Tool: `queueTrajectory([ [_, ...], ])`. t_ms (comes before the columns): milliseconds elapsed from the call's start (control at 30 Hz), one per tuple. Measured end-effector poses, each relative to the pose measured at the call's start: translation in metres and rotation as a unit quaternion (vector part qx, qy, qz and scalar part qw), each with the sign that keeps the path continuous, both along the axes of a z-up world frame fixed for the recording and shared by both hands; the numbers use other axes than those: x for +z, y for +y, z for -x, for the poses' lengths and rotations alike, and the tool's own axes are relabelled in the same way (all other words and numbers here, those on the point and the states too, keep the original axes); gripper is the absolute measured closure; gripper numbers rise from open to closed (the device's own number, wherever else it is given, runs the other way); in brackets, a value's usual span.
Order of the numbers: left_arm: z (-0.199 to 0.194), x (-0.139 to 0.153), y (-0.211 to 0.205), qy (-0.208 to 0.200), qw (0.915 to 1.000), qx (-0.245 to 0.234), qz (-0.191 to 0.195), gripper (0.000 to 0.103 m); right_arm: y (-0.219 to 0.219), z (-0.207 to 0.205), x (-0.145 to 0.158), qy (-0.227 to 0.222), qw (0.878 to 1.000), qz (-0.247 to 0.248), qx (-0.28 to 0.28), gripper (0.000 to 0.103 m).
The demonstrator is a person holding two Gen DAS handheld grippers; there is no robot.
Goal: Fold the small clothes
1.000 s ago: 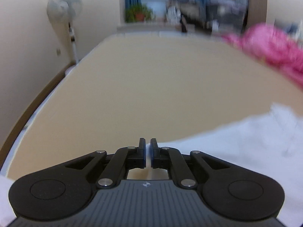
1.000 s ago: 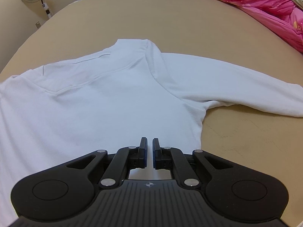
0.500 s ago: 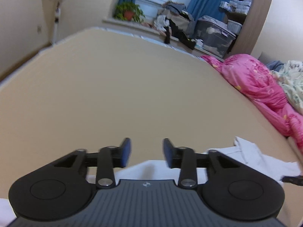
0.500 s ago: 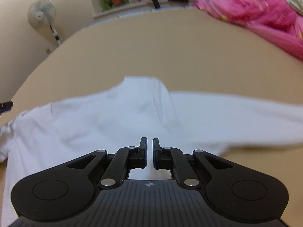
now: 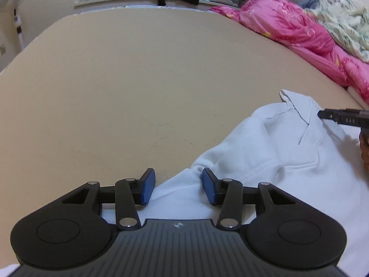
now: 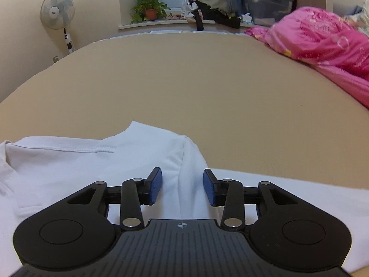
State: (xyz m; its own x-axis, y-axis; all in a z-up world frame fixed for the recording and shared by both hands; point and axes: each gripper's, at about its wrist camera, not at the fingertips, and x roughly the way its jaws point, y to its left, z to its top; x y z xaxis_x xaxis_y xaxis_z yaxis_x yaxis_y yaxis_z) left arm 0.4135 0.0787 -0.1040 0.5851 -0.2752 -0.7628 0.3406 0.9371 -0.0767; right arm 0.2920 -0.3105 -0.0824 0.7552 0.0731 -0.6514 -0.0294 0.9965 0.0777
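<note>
Across the tan bed [image 5: 138, 80] that fills both my views, the white shirt [image 5: 265, 161] lies spread at the near edge, collar [image 5: 297, 106] pointing away from me and a sleeve [image 6: 299, 198] running off to the right. Along the far right side sits a pink quilt [image 6: 322, 39], with a paler blanket [image 5: 346, 23] heaped beyond it. Against the left wall I see a fan [image 6: 57, 11], and a potted plant [image 6: 150, 10] on the sill. My left gripper [image 5: 177, 187] hangs over the shirt's left edge, its jaws apart and closing a little, cloth lying between the blue pads [image 5: 147, 187] but not pinched. My right gripper [image 6: 182, 188] sits over the right shoulder seam, jaws opening, fabric below them, untouched.
</note>
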Motion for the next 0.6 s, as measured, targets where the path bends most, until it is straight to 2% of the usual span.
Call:
queueTrajectory([
  [33,0.000,-0.001,-0.002,-0.002,1.0000,0.002,-0.003,0.059,0.001,0.000,0.000,-0.001,1.000,0.002,-0.002,0.061],
  [67,0.001,-0.002,-0.004,-0.004,1.0000,-0.001,-0.003,0.074,0.002,0.001,0.000,-0.003,1.000,0.005,-0.002,0.061],
  [100,0.010,-0.004,-0.011,-0.008,0.9999,-0.014,-0.003,0.094,0.004,0.002,0.000,-0.005,1.000,0.010,-0.001,0.061],
  [133,0.017,-0.003,-0.017,-0.022,0.9992,-0.029,-0.017,0.094,0.005,0.003,0.000,-0.008,1.000,0.016,0.001,0.061],
  [167,0.022,-0.001,-0.026,-0.041,0.9972,-0.043,-0.046,0.096,0.006,0.004,0.000,-0.010,1.000,0.023,0.003,0.062],
  [233,0.037,0.014,-0.033,-0.085,0.9924,-0.042,-0.079,0.098,0.007,0.007,-0.003,-0.017,0.999,0.030,0.007,0.062],
  [300,0.067,0.046,-0.034,-0.168,0.9809,-0.052,-0.084,0.098,0.006,0.011,-0.008,-0.032,0.999,0.032,0.012,0.062],
  [333,0.085,0.059,-0.036,-0.198,0.9735,-0.075,-0.086,0.098,0.005,0.013,-0.011,-0.040,0.999,0.030,0.012,0.061],
  [367,0.102,0.067,-0.039,-0.210,0.9669,-0.113,-0.092,0.097,0.004,0.015,-0.013,-0.048,0.998,0.027,0.012,0.061],
  [400,0.109,0.066,-0.042,-0.180,0.9673,-0.151,-0.094,0.093,0.003,0.016,-0.015,-0.053,0.998,0.025,0.012,0.061],
  [433,0.111,0.060,-0.042,-0.124,0.9710,-0.185,-0.088,0.085,0.002,0.016,-0.015,-0.055,0.998,0.019,0.012,0.061],
  [467,0.110,0.050,-0.038,-0.072,0.9732,-0.206,-0.072,0.082,0.000,0.016,-0.015,-0.055,0.998,0.013,0.011,0.061],
  [533,0.102,0.046,-0.025,-0.069,0.9816,-0.176,-0.026,0.082,-0.002,0.017,-0.015,-0.055,0.998,0.007,0.010,0.061],
  [600,0.077,0.049,-0.003,-0.058,0.9923,-0.095,0.054,0.078,-0.002,0.017,-0.015,-0.055,0.998,0.006,0.009,0.061],
])
